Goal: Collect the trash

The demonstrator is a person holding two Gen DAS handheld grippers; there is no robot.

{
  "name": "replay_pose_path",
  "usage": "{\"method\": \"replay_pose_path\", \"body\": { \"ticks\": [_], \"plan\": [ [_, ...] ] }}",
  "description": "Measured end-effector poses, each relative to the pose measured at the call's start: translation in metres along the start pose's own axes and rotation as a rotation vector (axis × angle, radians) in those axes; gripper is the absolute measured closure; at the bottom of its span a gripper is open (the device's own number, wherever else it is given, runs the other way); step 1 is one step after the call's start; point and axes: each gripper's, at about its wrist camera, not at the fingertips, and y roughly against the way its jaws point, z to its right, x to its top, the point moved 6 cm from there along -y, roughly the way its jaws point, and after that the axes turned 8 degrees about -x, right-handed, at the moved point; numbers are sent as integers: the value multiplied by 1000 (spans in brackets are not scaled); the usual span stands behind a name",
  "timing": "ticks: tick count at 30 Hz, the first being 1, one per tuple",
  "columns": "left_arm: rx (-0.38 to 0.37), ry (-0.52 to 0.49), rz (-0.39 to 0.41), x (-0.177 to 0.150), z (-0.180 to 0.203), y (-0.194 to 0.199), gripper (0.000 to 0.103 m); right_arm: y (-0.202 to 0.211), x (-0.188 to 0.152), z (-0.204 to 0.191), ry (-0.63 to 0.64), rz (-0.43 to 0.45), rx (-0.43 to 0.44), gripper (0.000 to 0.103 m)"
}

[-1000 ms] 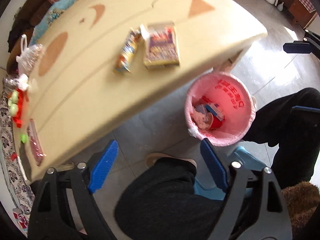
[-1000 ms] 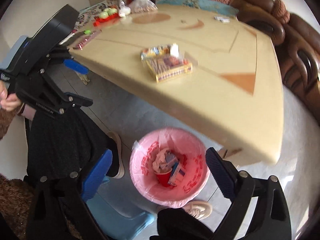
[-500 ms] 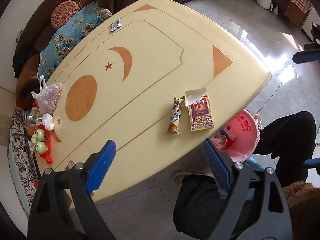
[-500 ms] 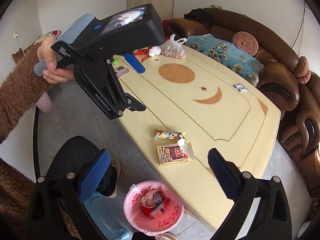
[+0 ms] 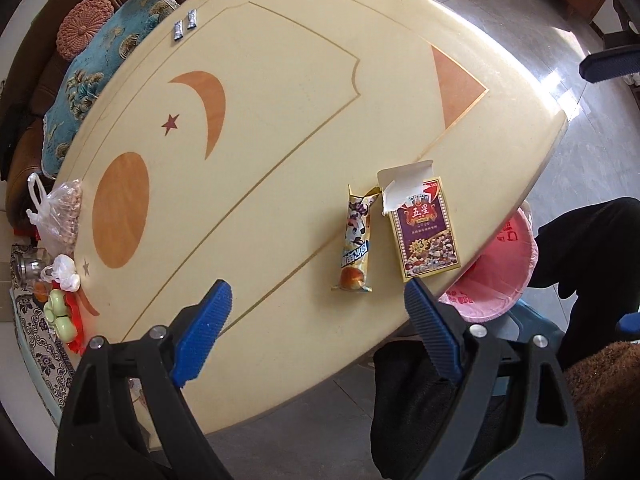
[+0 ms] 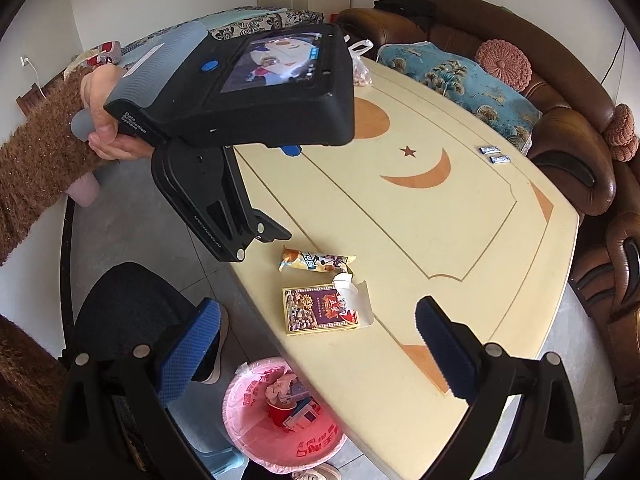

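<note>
Trash on table [image 5: 280, 120]: snack wrapper [image 5: 356, 240] and torn card box [image 5: 426, 228]. Left gripper [image 5: 316, 326], right gripper [image 6: 316, 348] gape empty; flat wrapper may slip the pads.

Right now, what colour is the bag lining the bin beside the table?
Pink, with red printed lettering; the bin bag shows best in the right wrist view.

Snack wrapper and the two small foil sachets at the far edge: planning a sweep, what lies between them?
Only bare table separates the snack wrapper from the sachets; the left wrist view shows it.
</note>
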Motion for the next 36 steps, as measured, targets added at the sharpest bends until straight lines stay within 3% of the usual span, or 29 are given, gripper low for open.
{"method": "replay_pose_path", "body": {
  "ticks": [17, 36],
  "plan": [
    [-110, 4, -102, 5, -21, -93, 17, -118, -22, -22, 62, -177, 140, 7],
    [-163, -7, -122, 9, -33, -128, 16, -169, -48, -25, 91, -256, 145, 7]
  ]
}}
